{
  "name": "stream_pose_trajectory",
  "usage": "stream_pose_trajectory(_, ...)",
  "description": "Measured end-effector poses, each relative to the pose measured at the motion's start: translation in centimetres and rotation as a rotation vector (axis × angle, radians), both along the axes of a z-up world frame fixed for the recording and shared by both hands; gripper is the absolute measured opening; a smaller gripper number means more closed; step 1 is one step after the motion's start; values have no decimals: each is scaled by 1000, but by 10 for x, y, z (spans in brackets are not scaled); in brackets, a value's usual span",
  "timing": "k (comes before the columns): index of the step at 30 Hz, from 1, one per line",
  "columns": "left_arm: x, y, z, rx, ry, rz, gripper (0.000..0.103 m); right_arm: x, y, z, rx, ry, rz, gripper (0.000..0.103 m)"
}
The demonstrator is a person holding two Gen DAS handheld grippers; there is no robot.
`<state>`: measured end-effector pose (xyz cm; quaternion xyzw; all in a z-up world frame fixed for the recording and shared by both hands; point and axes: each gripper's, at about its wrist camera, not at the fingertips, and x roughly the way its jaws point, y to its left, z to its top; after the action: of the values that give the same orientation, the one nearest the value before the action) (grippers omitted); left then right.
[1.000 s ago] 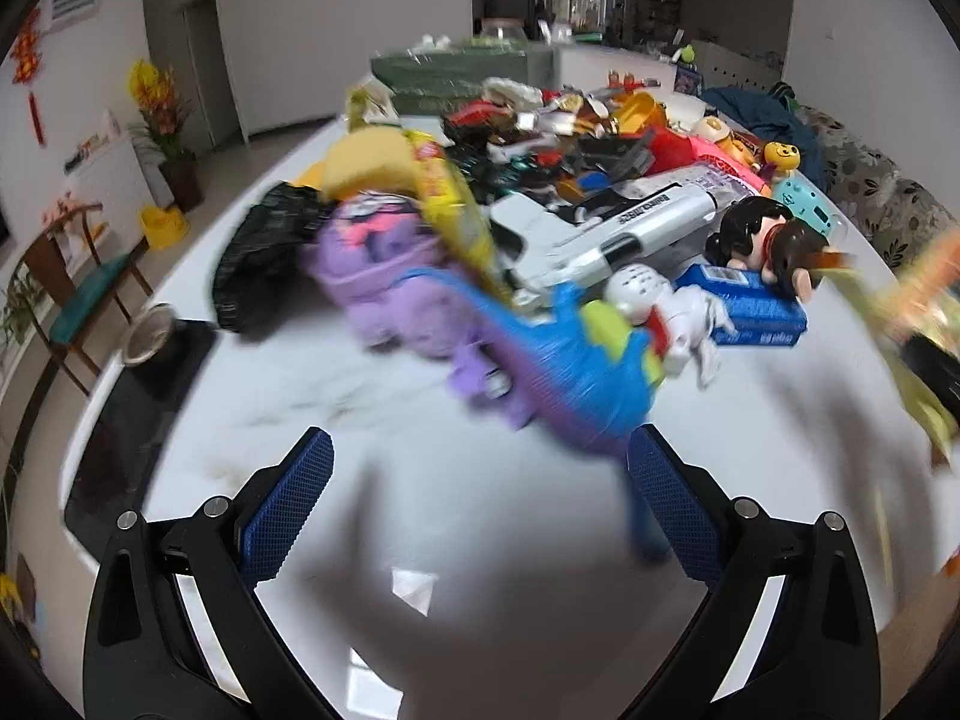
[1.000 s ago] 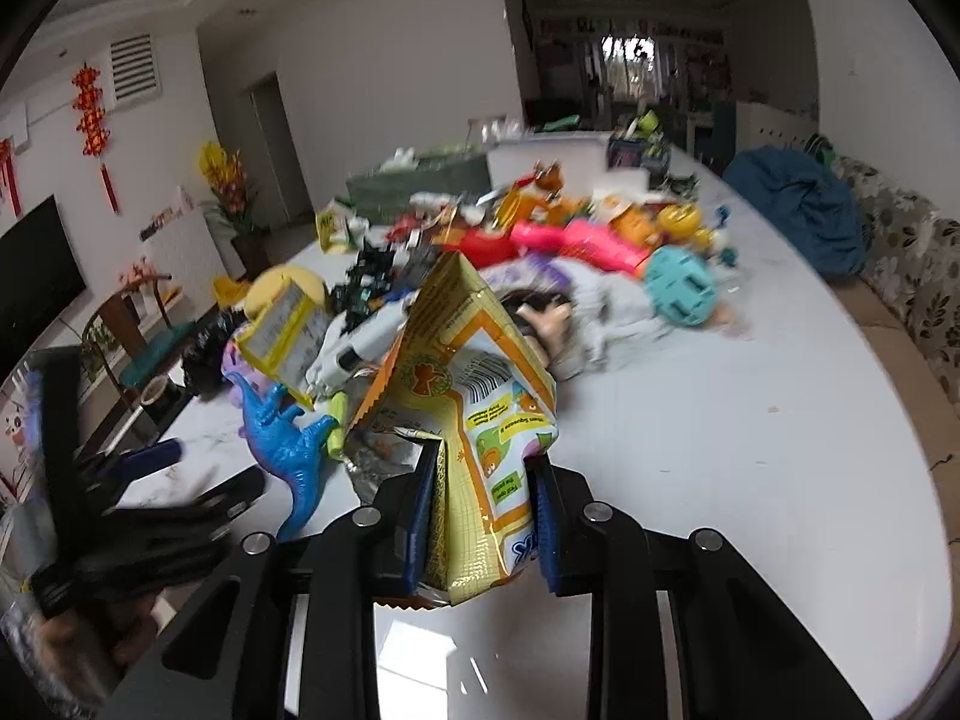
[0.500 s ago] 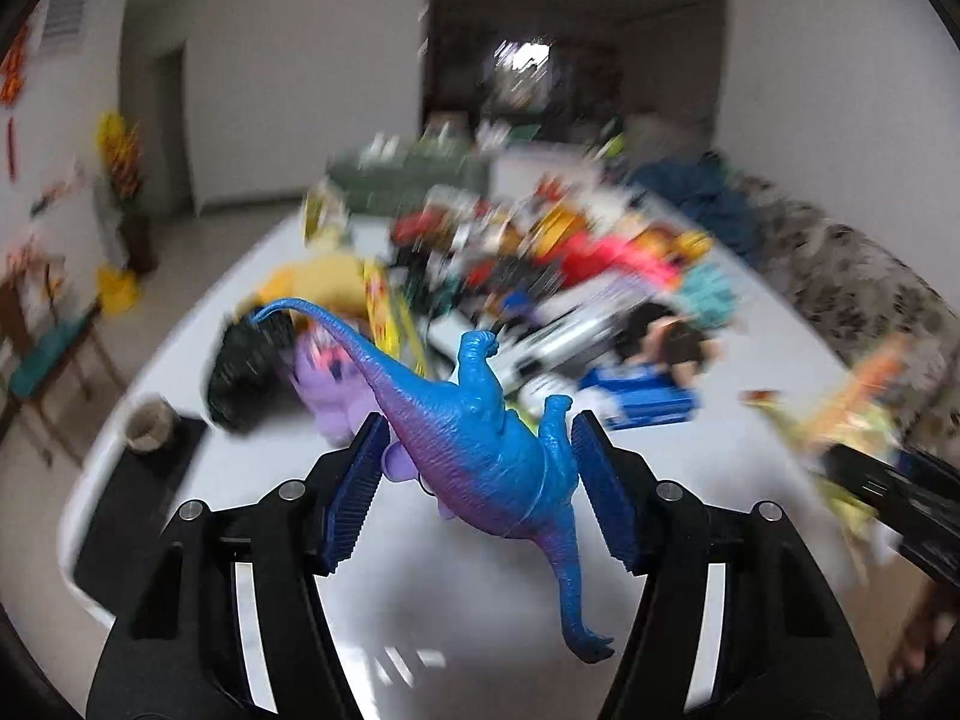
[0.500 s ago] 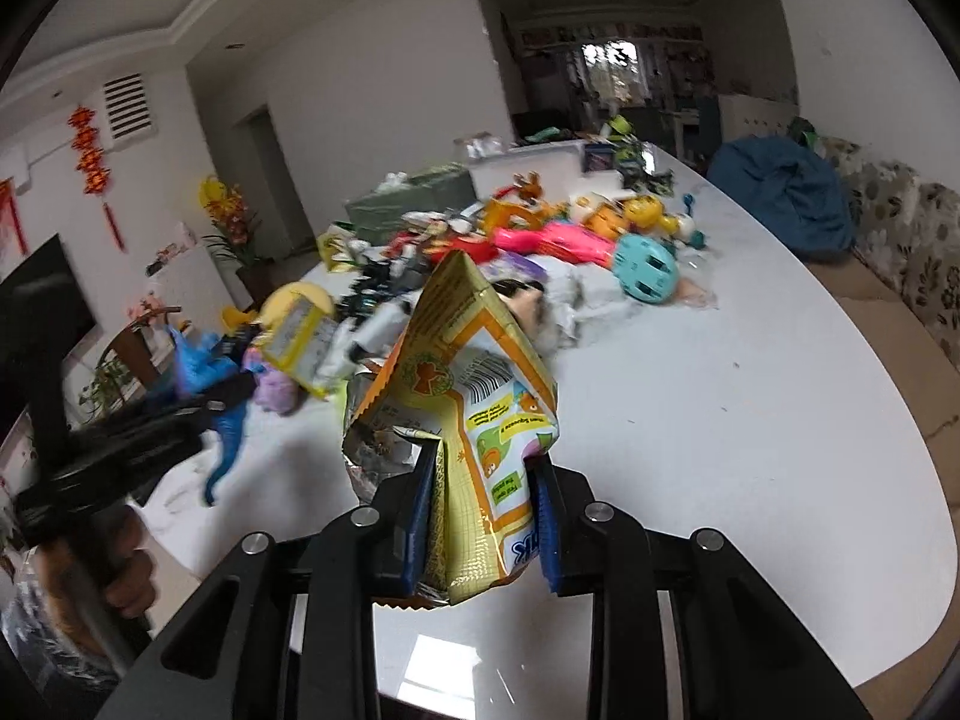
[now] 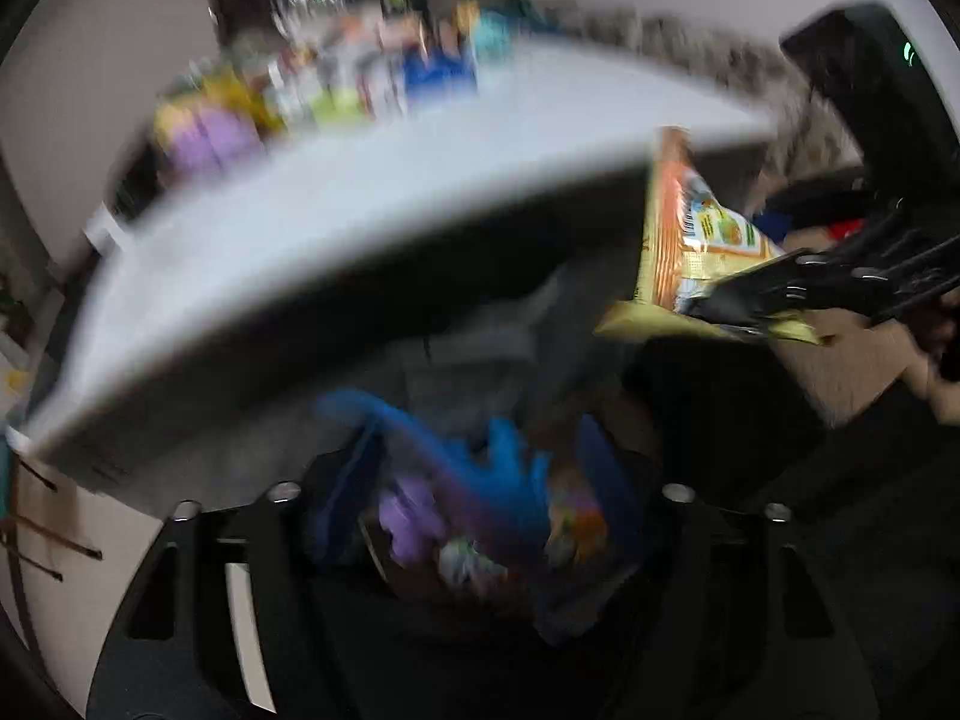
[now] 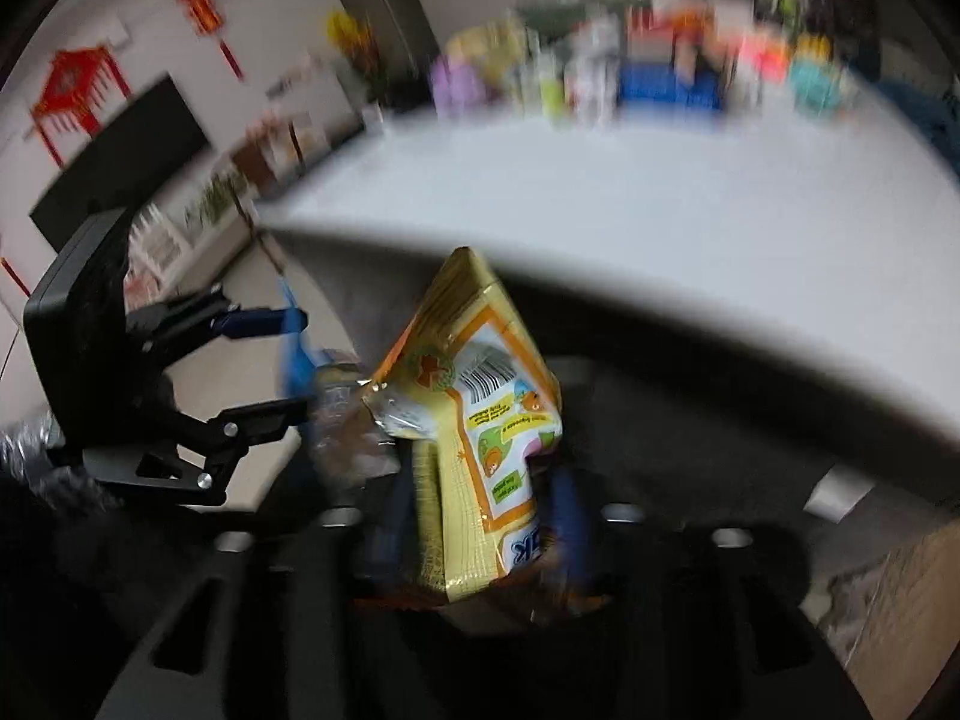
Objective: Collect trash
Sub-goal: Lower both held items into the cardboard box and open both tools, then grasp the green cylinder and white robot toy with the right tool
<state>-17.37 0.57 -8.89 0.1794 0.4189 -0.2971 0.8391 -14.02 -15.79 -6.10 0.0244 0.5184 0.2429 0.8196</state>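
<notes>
Both views are blurred by motion. My left gripper [image 5: 480,504] is shut on a blue and purple toy dinosaur [image 5: 480,492], held below the white table's edge [image 5: 360,252]. My right gripper [image 6: 480,516] is shut on a yellow and orange snack bag [image 6: 474,420], also below the table edge [image 6: 660,312]. The right gripper with the bag [image 5: 696,240] shows at the right of the left wrist view. The left gripper [image 6: 264,366] shows at the left of the right wrist view, blue toy between its fingers.
A heap of toys and packets [image 6: 630,66] lies on the far part of the white table. A cardboard box [image 5: 852,354] stands low at the right. A dark television [image 6: 120,174] and red wall ornaments [image 6: 78,84] are on the left wall.
Both grippers have dropped from above the table to below its front edge, still holding the dinosaur and the snack bag. The views have tilted downward and blurred.
</notes>
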Motion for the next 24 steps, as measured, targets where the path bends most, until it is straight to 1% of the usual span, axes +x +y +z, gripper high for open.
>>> stream_pose_trajectory(1,7,1,-18,27,34,4,81,4,6,-19,-53,24,0,85)
stream_pose_trajectory(2,12,1,-33,35,68,9,81,6,10,-31,-92,43,4,79)
stream_pose_trajectory(3,19,4,-47,39,114,35,81,7,13,-42,-136,71,13,74)
stream_pose_trajectory(4,22,6,-50,38,134,49,81,6,14,-41,-152,76,16,64)
stream_pose_trajectory(5,24,9,-50,30,145,64,81,4,13,-35,-143,62,23,62)
stream_pose_trajectory(6,24,15,-41,4,128,75,82,0,12,-18,-117,13,37,63)
stream_pose_trajectory(7,22,20,-27,-28,96,82,86,-1,10,-5,-108,-25,41,70)
stream_pose_trajectory(8,23,24,-18,-42,72,89,88,-4,6,19,-101,-107,38,80)
stream_pose_trajectory(9,22,29,-4,-65,33,98,89,-2,5,36,-90,-173,35,82)
stream_pose_trajectory(10,21,34,8,-87,4,101,89,3,3,57,-71,-249,33,83)
stream_pose_trajectory(12,27,40,31,-128,-44,124,90,20,4,80,-55,-329,9,83)
stream_pose_trajectory(15,40,38,60,-198,-93,155,89,81,10,98,-52,-406,-48,83)
stream_pose_trajectory(16,42,38,68,-214,-115,165,90,99,11,97,-60,-412,-68,83)
stream_pose_trajectory(17,42,35,75,-222,-134,176,90,123,15,96,-69,-410,-92,79)
stream_pose_trajectory(19,48,28,88,-227,-185,208,90,170,21,93,-39,-367,-119,71)
stream_pose_trajectory(20,48,27,90,-223,-199,221,90,179,22,93,-29,-350,-126,69)
stream_pose_trajectory(21,53,27,93,-222,-208,237,90,197,27,91,-31,-327,-129,69)
stream_pose_trajectory(22,55,26,93,-227,-206,245,90,214,35,87,-52,-313,-120,69)
stream_pose_trajectory(23,55,27,92,-233,-201,248,90,220,42,87,-79,-300,-105,69)
stream_pose_trajectory(24,57,28,90,-239,-190,254,90,233,49,81,-124,-282,-87,69)
